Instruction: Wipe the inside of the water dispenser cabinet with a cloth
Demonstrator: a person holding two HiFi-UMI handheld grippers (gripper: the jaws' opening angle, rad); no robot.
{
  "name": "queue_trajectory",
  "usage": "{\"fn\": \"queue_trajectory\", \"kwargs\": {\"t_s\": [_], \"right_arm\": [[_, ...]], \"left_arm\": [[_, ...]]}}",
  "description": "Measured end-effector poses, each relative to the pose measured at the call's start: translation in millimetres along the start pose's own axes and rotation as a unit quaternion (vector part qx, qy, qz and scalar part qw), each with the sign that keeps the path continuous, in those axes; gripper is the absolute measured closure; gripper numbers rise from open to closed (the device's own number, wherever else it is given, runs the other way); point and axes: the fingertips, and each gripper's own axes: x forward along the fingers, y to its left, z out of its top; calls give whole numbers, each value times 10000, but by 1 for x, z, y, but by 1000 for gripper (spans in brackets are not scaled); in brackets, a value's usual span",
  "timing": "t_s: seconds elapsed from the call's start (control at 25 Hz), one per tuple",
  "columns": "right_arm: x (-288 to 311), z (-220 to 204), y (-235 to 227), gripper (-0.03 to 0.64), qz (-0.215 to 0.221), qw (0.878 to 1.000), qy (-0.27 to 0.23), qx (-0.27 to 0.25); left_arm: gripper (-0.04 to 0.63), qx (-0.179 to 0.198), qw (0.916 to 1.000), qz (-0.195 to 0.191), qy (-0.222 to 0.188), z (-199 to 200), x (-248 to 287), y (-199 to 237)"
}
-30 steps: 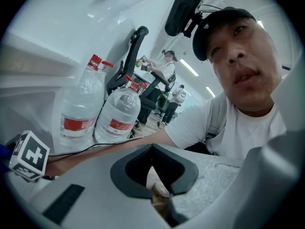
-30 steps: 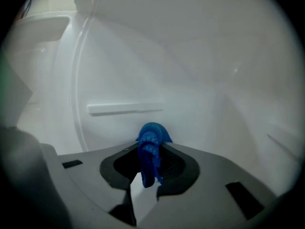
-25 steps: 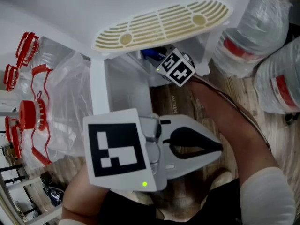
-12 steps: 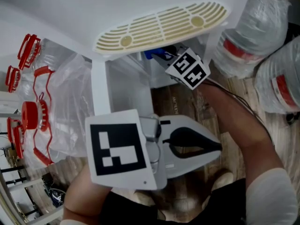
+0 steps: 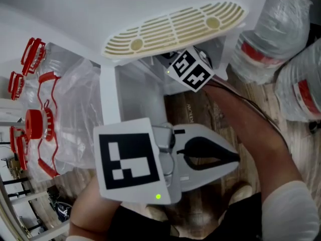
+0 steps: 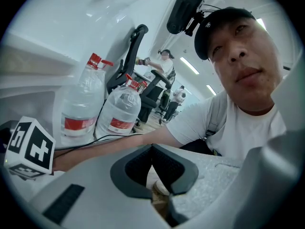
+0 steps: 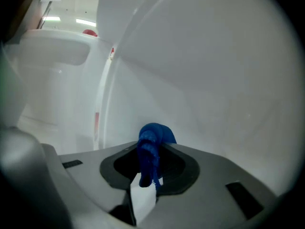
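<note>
The white water dispenser's cabinet [image 5: 135, 97] stands open below the beige slotted drip tray [image 5: 173, 26]. My right gripper [image 7: 151, 163] reaches into it; in the head view only its marker cube [image 5: 188, 69] shows, the jaws are hidden inside. It is shut on a bunched blue cloth [image 7: 152, 144], which sits against the white inner wall [image 7: 214, 80]. My left gripper [image 5: 234, 157] hangs outside the cabinet, low and close to my body, shut with nothing in it. In the left gripper view its jaws point up toward the person.
Large bagged water bottles [image 5: 273, 29] stand to the right of the dispenser, another [image 5: 301, 84] beside them. Bagged bottles with red handles [image 5: 55, 114] crowd the left side. Wooden floor [image 5: 190, 109] lies in front of the cabinet.
The right gripper's cube swung right, then back left and slightly deeper under the tray; the blue cloth no longer shows in the head view. The left gripper stayed put.
</note>
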Motion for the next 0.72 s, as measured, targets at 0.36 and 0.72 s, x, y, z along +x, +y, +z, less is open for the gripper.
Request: {"fn": "queue_trajectory", "kwargs": {"t_s": [0.36,0.72], "right_arm": [[-29,8,37,531,387,9987,-250,-237],[-46,12,23,529,380,9979,-491,167]], "left_arm": [[592,63,10000,-59,-35,1,-1,-2],[592,71,10000,-41,30,-1,1,-2]]}}
